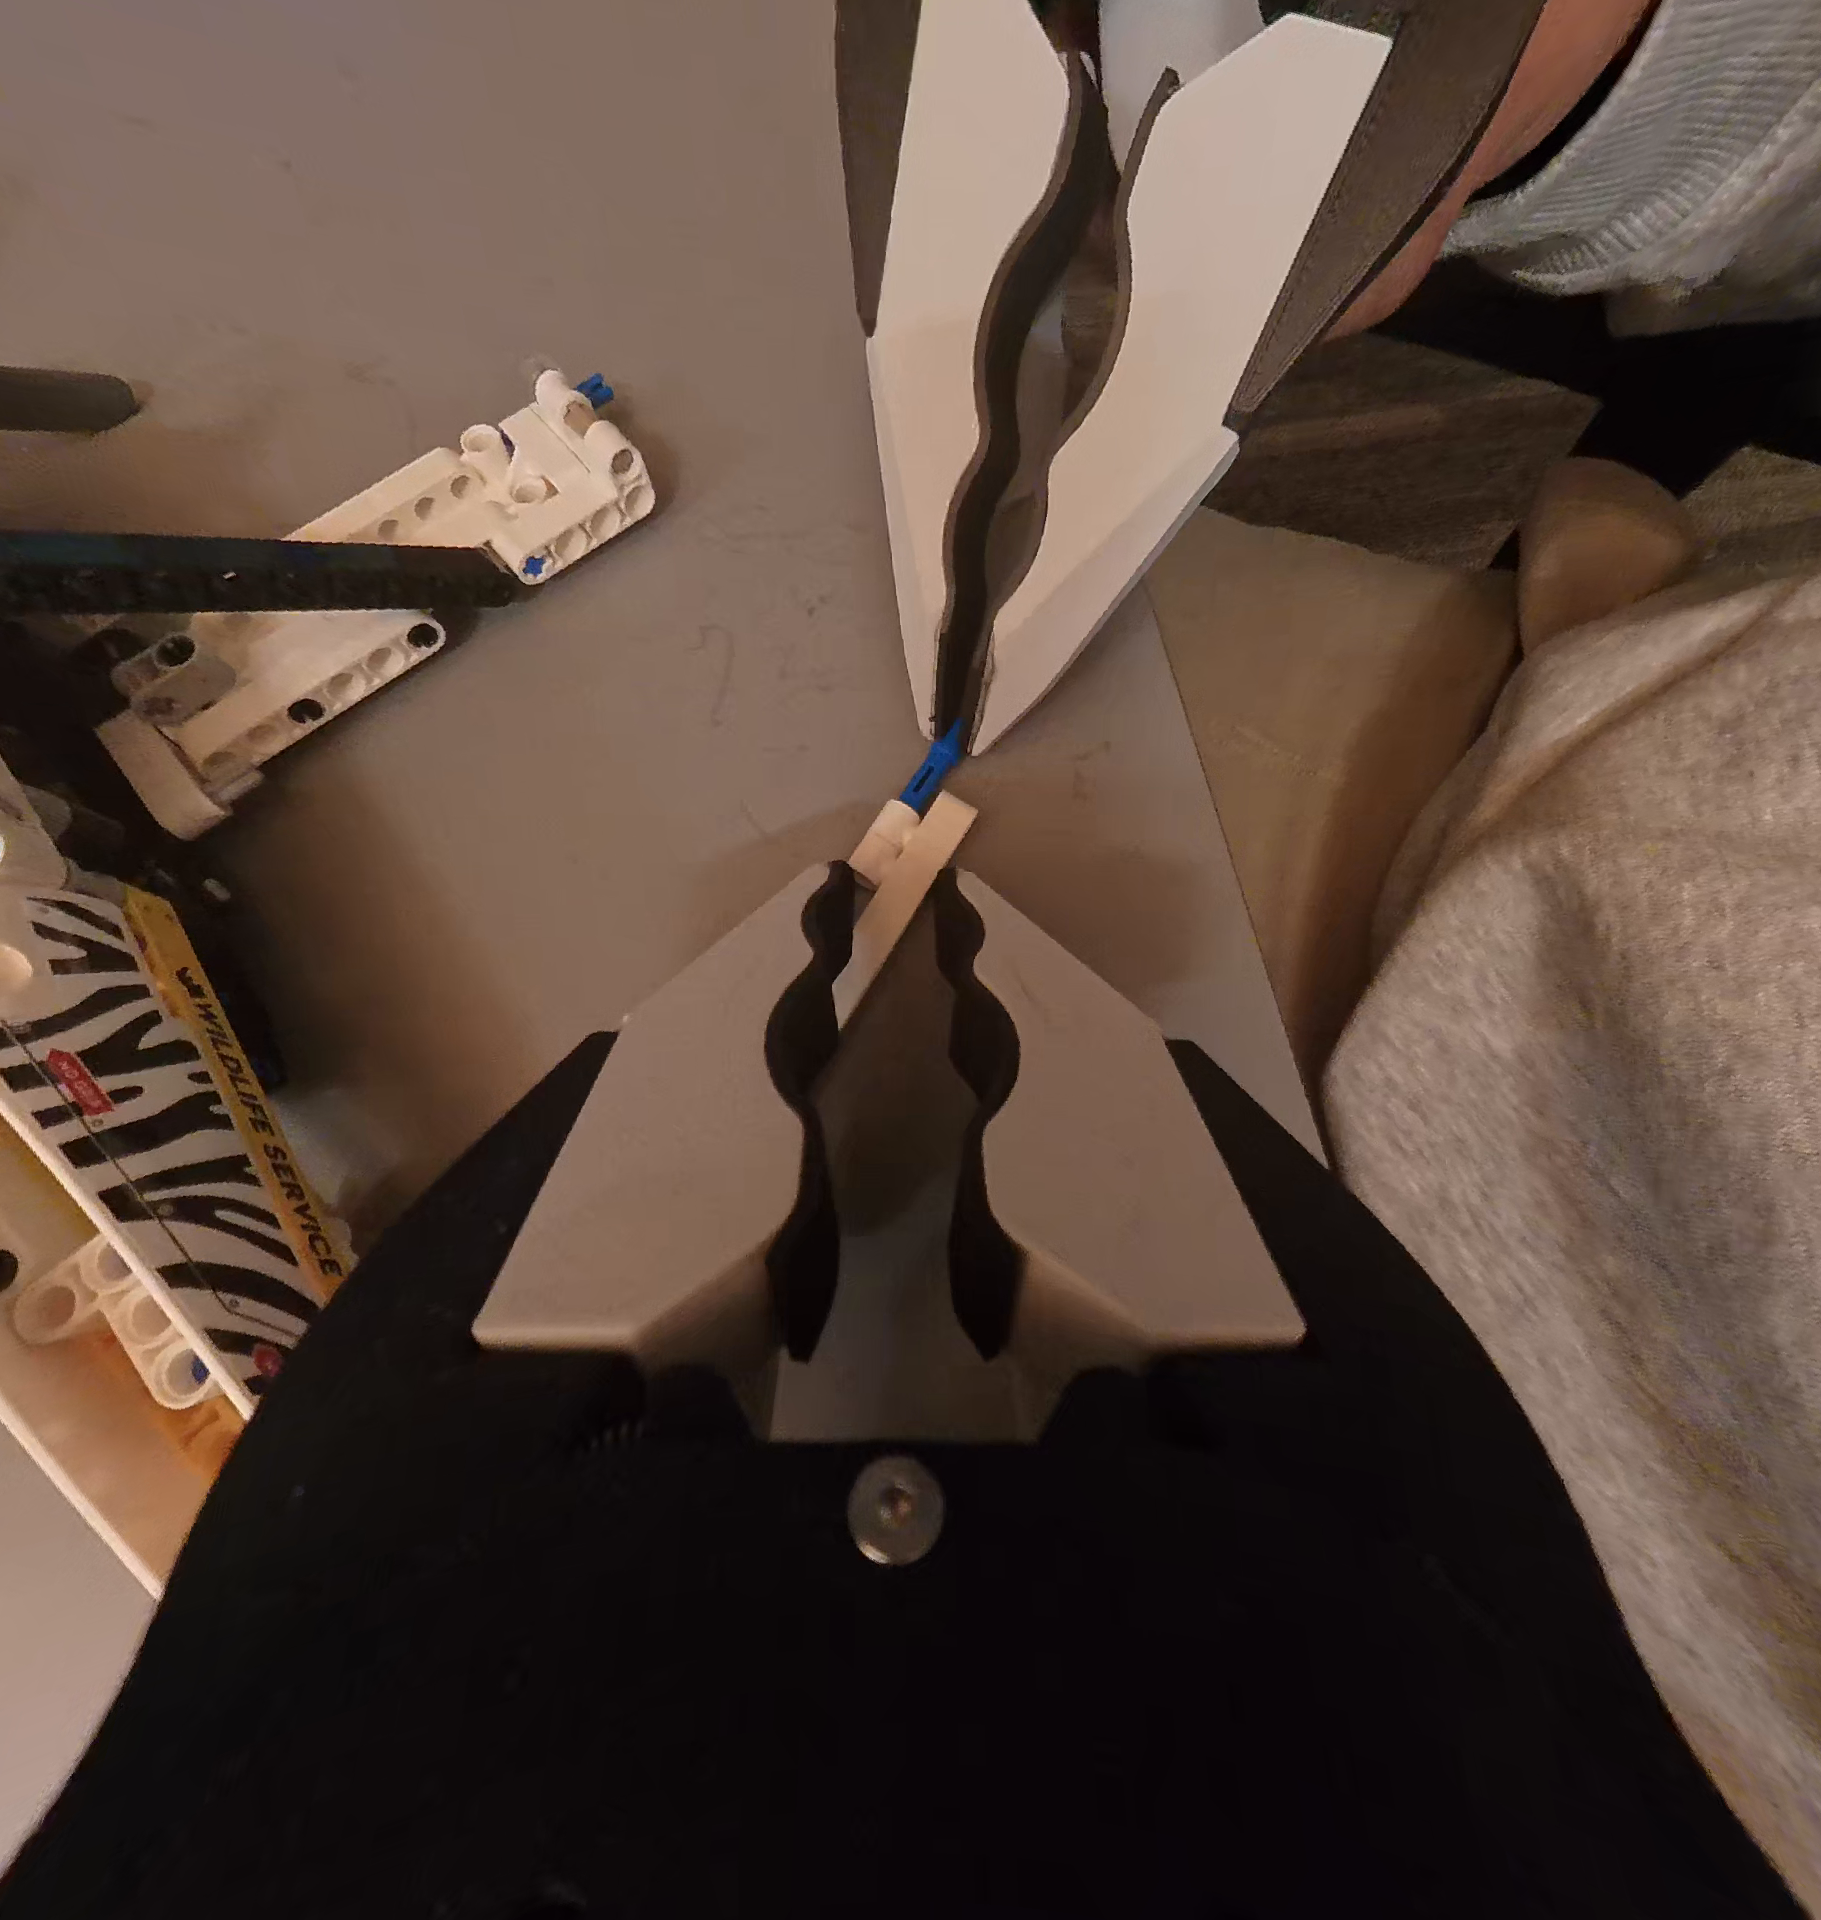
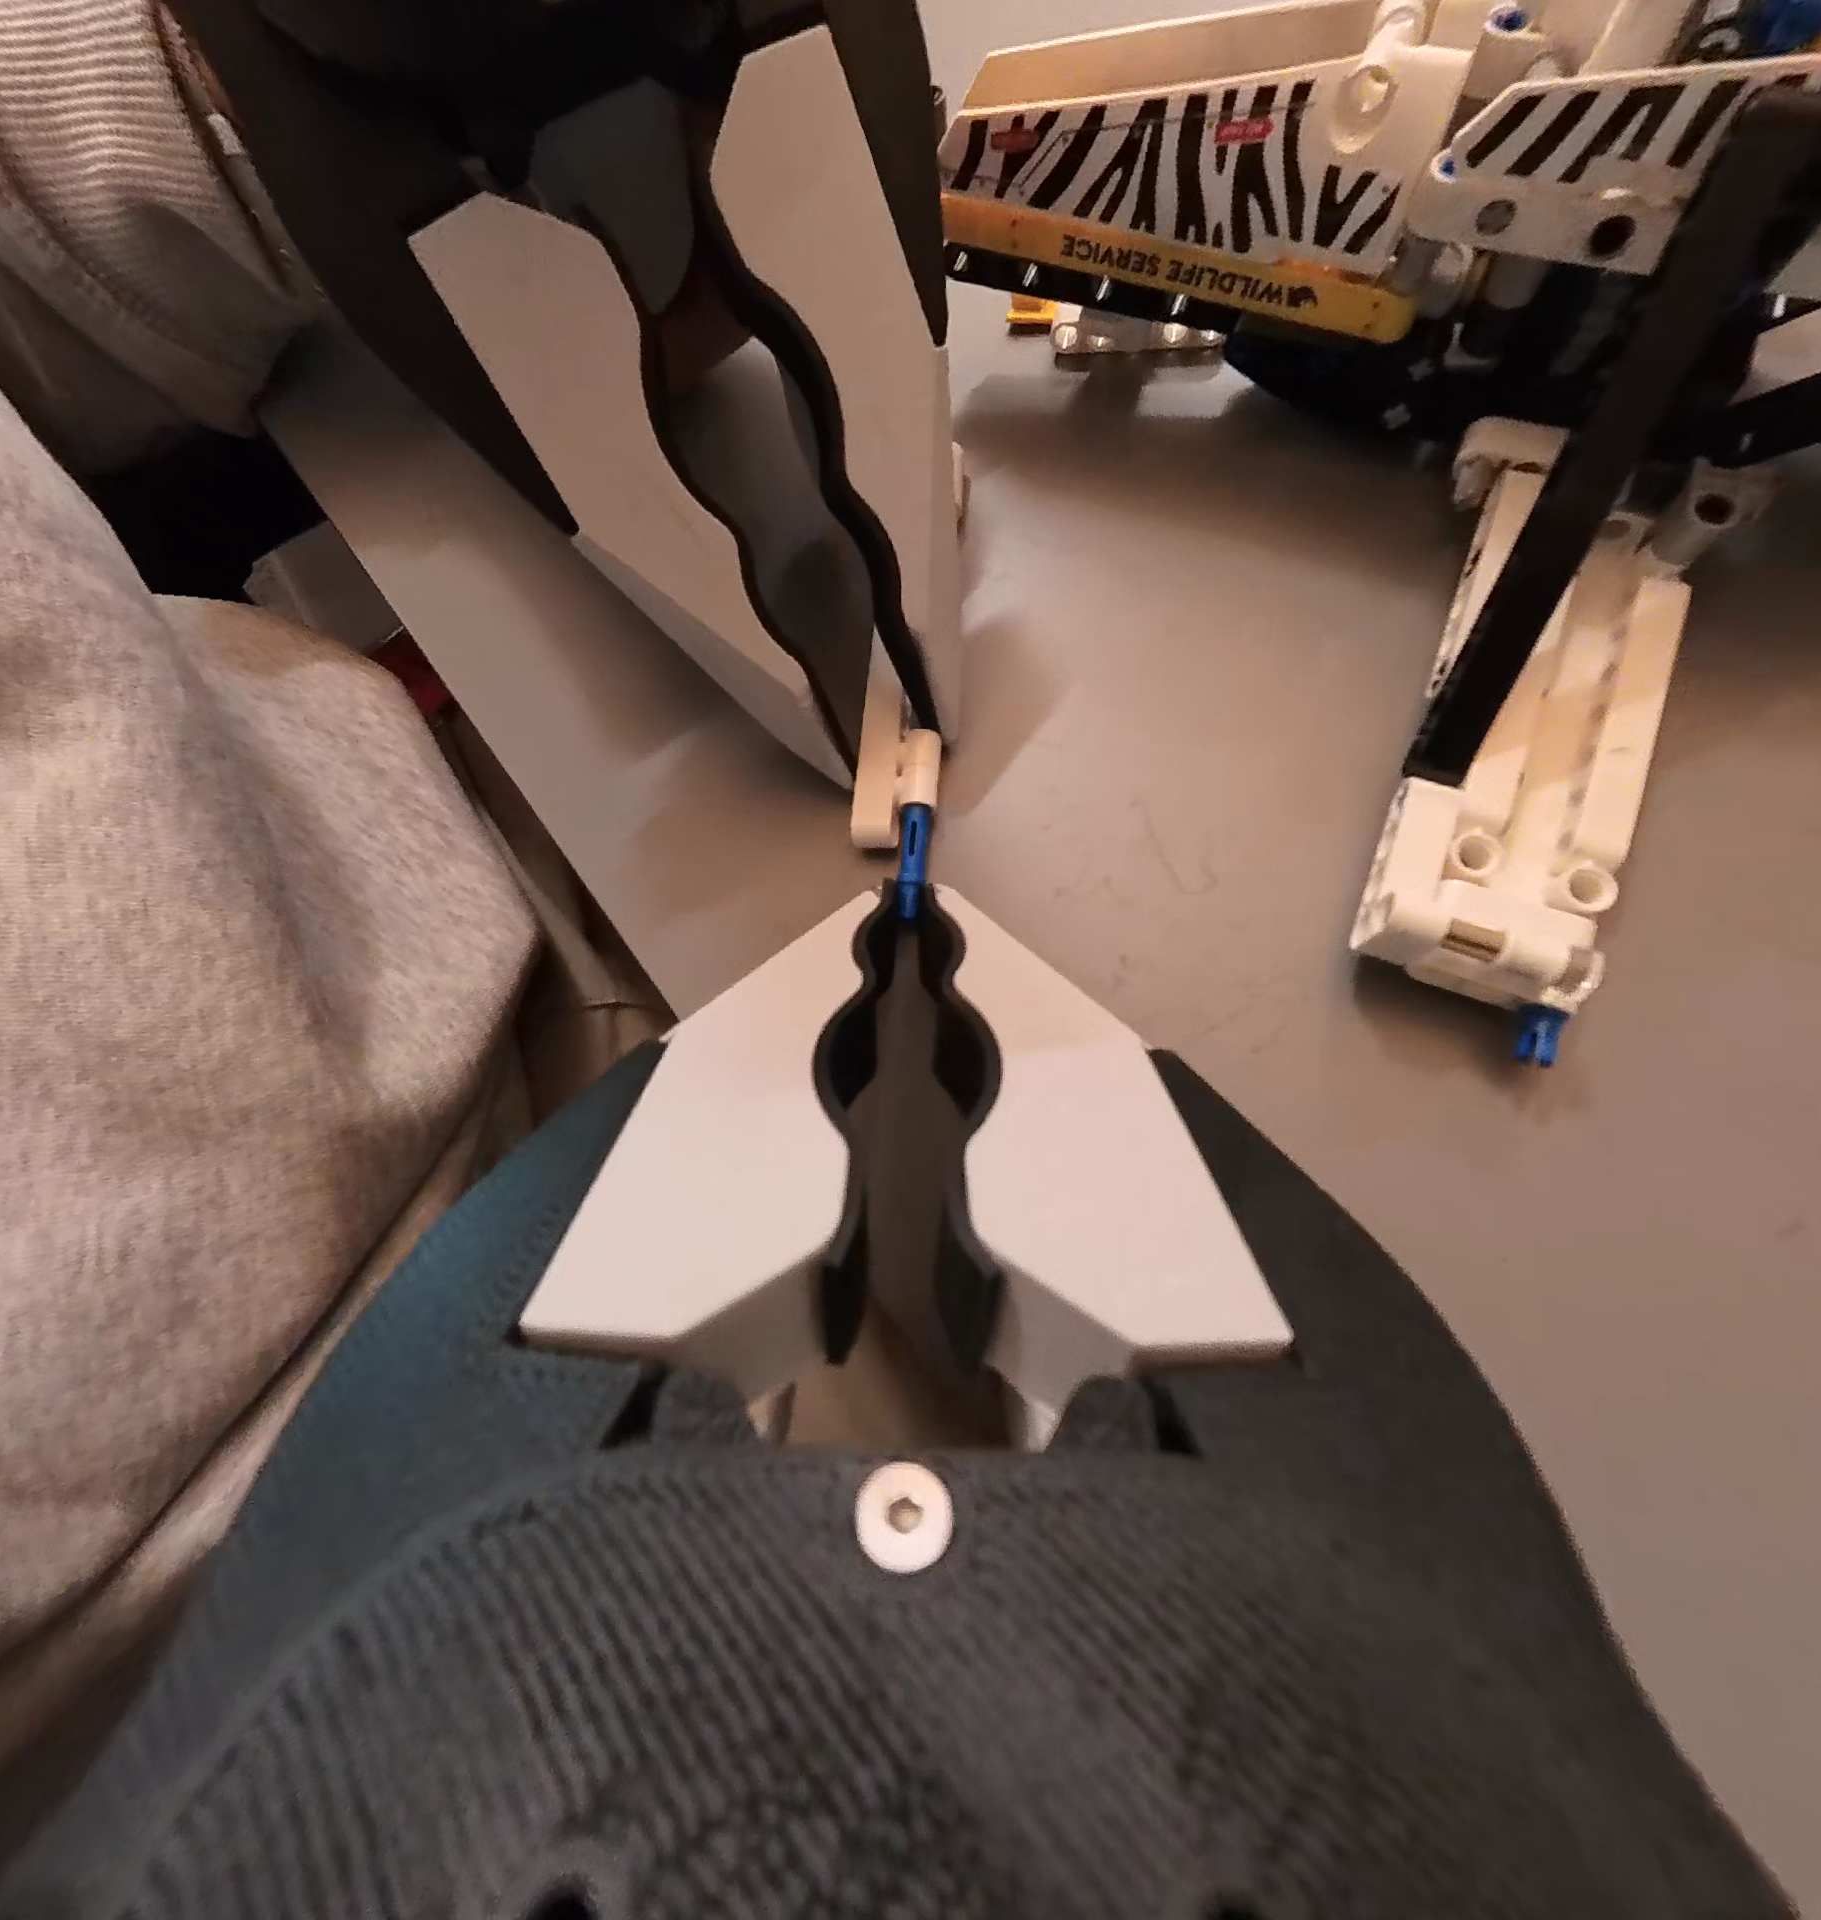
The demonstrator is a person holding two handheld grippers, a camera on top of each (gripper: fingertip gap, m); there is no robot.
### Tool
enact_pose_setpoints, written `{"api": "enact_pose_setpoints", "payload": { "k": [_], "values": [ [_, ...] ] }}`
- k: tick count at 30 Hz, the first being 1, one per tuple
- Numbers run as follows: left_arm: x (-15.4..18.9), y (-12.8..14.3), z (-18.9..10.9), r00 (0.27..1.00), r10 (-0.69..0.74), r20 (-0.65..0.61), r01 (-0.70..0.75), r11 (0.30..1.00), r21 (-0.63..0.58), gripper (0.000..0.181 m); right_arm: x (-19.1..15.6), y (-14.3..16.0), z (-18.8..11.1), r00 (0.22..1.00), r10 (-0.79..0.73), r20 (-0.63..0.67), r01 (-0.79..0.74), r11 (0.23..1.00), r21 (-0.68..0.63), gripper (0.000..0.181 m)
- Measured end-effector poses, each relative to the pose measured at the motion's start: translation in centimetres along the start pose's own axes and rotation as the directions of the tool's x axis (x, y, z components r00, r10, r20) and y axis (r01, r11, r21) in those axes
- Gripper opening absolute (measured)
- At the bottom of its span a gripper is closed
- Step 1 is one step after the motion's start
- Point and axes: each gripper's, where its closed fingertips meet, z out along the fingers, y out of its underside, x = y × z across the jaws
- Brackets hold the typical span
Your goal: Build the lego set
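Grey bench (image 1: 532,187) in the left wrist view, with the left gripper (image 1: 895,878) clamped on a small white piece (image 1: 911,842) near the bench's edge, meeting the blue pin (image 1: 935,767) pinched by the right gripper (image 1: 956,717). In the right wrist view, right gripper (image 2: 911,902) closed on the blue pin (image 2: 913,836), its far end at the white piece (image 2: 890,795); zebra-striped model (image 2: 1197,197) further along the bench (image 2: 1145,727).

left wrist: close, faces right wrist | right wrist: close, faces back — both share blue pin (image 1: 935,771) (image 2: 912,847)
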Motion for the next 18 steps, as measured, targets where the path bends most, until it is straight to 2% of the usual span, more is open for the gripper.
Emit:
{"api": "enact_pose_setpoints", "payload": {
  "k": [4,9,13,18],
  "values": [
    [0.01,0.04,-0.01,1.000,0.027,-0.002,-0.027,1.000,-0.004,0.014,-0.01,-0.05,0.06,1.000,-0.002,0.031,0.002,1.000,-0.012,0.002],
    [0.19,-0.06,0.08,0.998,0.059,-0.021,-0.059,0.998,-0.013,0.014,0.22,-0.28,0.22,0.995,0.081,0.059,-0.081,0.997,-0.003,0.002],
    [0.31,-0.09,0.16,0.997,0.073,-0.015,-0.073,0.997,-0.032,0.014,0.00,-0.33,0.44,0.999,0.025,0.046,-0.023,0.999,-0.040,0.001],
    [0.31,-0.19,0.16,0.998,0.061,-0.019,-0.062,0.998,-0.030,0.014,-0.08,-0.43,0.51,0.996,0.071,0.058,-0.069,0.997,-0.029,0.001]
  ]
}}
